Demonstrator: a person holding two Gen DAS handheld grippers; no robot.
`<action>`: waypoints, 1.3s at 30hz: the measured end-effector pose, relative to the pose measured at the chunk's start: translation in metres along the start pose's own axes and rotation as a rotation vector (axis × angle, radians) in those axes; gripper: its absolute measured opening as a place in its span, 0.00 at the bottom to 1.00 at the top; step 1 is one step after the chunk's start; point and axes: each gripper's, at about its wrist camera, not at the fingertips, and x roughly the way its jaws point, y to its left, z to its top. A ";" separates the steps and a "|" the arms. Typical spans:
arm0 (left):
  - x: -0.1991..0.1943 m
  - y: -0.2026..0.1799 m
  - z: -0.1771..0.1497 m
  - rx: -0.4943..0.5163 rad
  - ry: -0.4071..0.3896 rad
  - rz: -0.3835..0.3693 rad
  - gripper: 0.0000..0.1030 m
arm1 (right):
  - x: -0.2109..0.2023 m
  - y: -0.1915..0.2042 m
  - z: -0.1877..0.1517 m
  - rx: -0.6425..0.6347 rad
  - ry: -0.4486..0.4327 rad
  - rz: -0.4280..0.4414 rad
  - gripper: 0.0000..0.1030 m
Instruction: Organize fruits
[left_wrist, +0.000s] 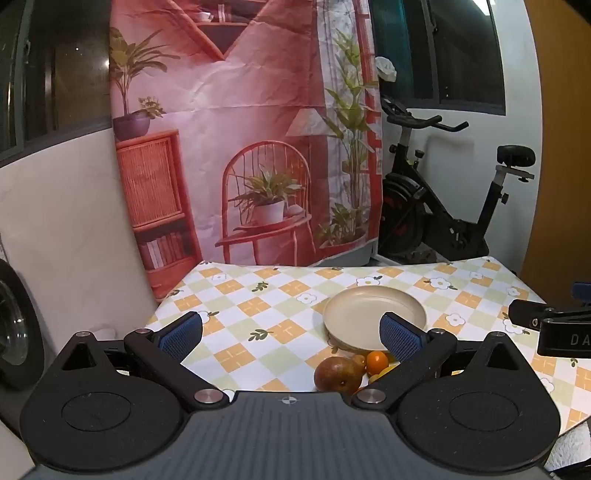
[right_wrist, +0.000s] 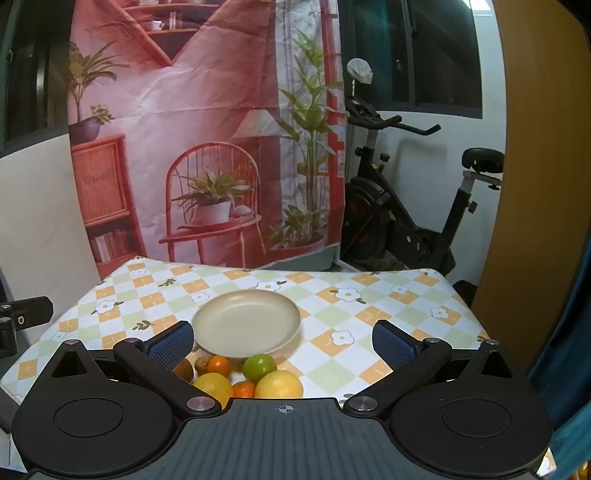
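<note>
Left gripper (left_wrist: 291, 334) hangs above the near part of the table (left_wrist: 258, 295), jaws spread wide, nothing between them. Its blue pads (left_wrist: 181, 334) frame bare checked cloth at frame centre. Right pad overlaps the near rim of the plate (left_wrist: 373, 314), which sits right of centre.

Fruit lies in a cluster at lower centre-right, just in front of the plate: a brown-red pear (left_wrist: 338, 373), a small orange (left_wrist: 376, 361), and yellow bits (left_wrist: 384, 371) half hidden behind the gripper's right link. Whether pear and orange touch, cannot tell.

Right gripper (right_wrist: 282, 341), jaws likewise spread wide, empty. In its view the plate (right_wrist: 246, 323) lies at centre, empty, with open cloth on its left, right and far sides. Fruit crowds the bottom centre, just below the plate's near rim: lime (right_wrist: 259, 366), two yellow citrus (right_wrist: 279, 384) and (right_wrist: 213, 386), two small oranges (right_wrist: 218, 364) and (right_wrist: 243, 389), a kiwi (right_wrist: 202, 363), and the pear (right_wrist: 183, 369) mostly hidden behind the left pad.

Table edges: far edge runs across mid-frame under the printed backdrop (right_wrist: 184, 129); the right edge falls off toward the exercise bike (right_wrist: 406, 221); left edge drops away at lower left. Widest clear cloth sits right of the plate in the right view, left of it in the left view. Part of the other gripper pokes in at the right edge of the left view.
</note>
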 end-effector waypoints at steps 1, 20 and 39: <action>0.000 0.000 0.000 0.001 0.000 0.001 1.00 | 0.000 0.000 0.000 0.000 0.005 0.000 1.00; -0.003 -0.001 -0.001 -0.004 -0.022 -0.001 1.00 | -0.002 0.000 0.001 0.000 -0.006 0.002 1.00; -0.005 -0.002 -0.001 -0.005 -0.022 -0.008 1.00 | -0.003 0.000 0.001 0.003 -0.008 0.003 1.00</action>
